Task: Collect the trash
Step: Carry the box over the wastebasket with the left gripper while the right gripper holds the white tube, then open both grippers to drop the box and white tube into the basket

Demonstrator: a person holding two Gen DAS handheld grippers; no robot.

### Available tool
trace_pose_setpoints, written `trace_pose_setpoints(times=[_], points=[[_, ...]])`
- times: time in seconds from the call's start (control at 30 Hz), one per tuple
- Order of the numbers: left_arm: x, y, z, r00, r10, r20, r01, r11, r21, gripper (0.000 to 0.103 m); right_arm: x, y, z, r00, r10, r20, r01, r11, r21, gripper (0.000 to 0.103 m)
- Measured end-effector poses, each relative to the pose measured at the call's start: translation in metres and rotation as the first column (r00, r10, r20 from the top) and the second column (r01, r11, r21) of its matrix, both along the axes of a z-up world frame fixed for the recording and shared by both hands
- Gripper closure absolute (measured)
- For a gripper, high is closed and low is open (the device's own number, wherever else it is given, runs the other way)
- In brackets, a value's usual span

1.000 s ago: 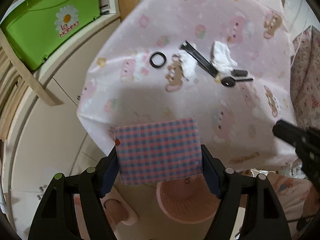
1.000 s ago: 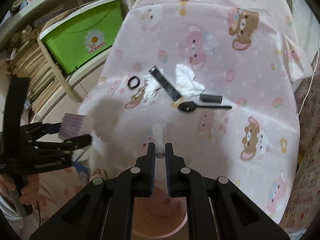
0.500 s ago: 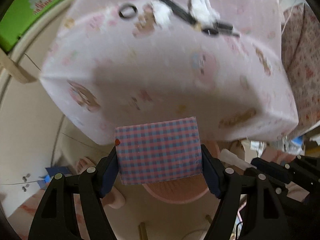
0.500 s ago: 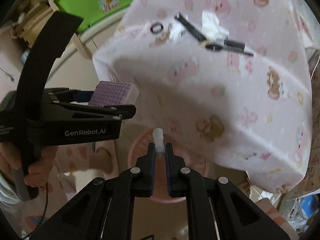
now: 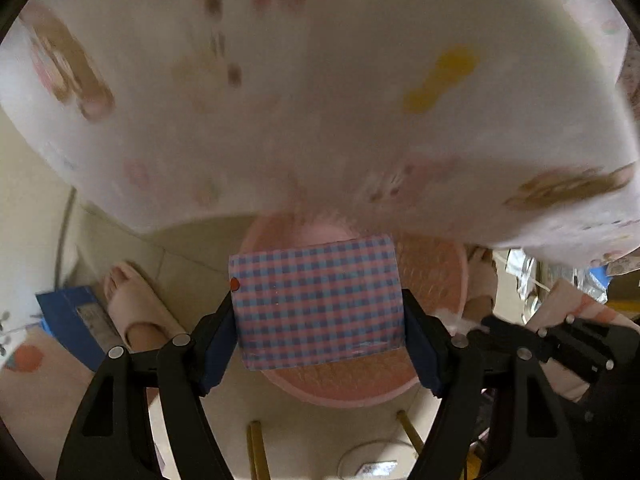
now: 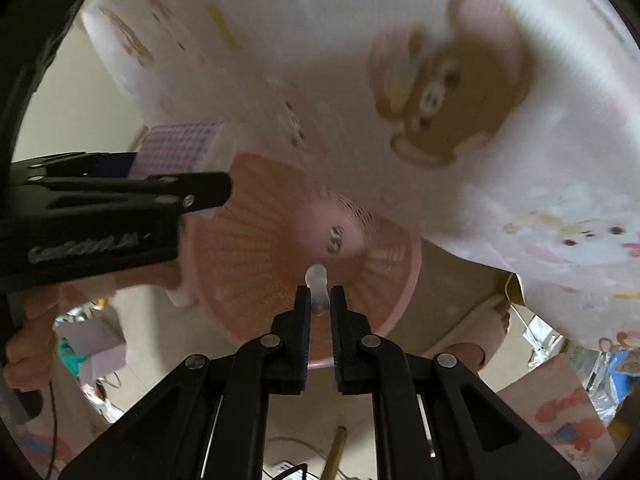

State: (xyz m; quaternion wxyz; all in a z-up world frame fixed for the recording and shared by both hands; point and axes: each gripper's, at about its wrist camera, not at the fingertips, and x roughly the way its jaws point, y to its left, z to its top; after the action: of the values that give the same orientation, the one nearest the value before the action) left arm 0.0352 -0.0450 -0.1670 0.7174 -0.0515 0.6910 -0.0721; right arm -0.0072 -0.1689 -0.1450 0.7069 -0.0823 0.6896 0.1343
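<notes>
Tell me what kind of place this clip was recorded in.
Most likely a lived-in room at home, possibly a child's. A table draped in a pink cartoon-bear cloth overhangs a pink plastic wastebasket on a pale floor, and a foot in a house slipper stands beside it.

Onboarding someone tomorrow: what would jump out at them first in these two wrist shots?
The checked pink-and-blue box clamped in the left tool, dead centre of the left view, right over the pink slatted basket on the floor. In the right view, the right tool pinches a small translucent tube above the same basket. Behind both hangs the blurred bear-print tablecloth.
</notes>
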Motion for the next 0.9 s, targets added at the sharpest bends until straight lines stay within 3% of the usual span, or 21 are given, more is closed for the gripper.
trace_pose_setpoints(times=[0.1,0.4,0.6,0.63,0.73,0.77,0.9], points=[[-0.003,0.001,-0.021,0.998,0.006,-0.056,-0.006,1.000,-0.002,0.030,-0.001,0.001,-0.015,0.999,0.004,-0.034,-0.004,1.000,-0.012,0.093],[-0.010,0.000,-0.048,0.994,-0.015,-0.113,0.018,0.999,0.029,0.029,-0.003,0.007,-0.048,0.998,0.051,-0.045,-0.056,0.992,-0.109,0.093],[-0.010,0.001,-0.047,0.994,-0.008,-0.113,0.010,1.000,0.020,0.017,-0.004,0.009,-0.052,0.998,0.052,-0.044,-0.057,0.991,-0.119,0.092],[-0.010,0.002,-0.045,0.994,-0.007,-0.110,0.010,1.000,0.026,0.014,-0.005,0.008,-0.052,0.998,0.045,-0.046,-0.050,0.992,-0.119,0.086],[-0.009,0.007,-0.039,0.996,0.014,-0.093,-0.011,0.999,0.037,0.013,-0.003,0.003,-0.049,1.000,0.011,-0.028,-0.014,0.995,-0.097,0.051],[-0.008,0.008,-0.035,0.997,0.018,-0.081,-0.014,0.999,0.049,0.013,-0.002,0.002,-0.045,1.000,0.001,-0.011,-0.002,0.995,-0.095,0.047],[-0.006,0.010,-0.009,1.000,0.015,0.005,-0.016,0.993,0.116,0.013,0.002,-0.002,-0.035,1.000,-0.017,0.019,0.019,0.996,-0.091,0.047]])
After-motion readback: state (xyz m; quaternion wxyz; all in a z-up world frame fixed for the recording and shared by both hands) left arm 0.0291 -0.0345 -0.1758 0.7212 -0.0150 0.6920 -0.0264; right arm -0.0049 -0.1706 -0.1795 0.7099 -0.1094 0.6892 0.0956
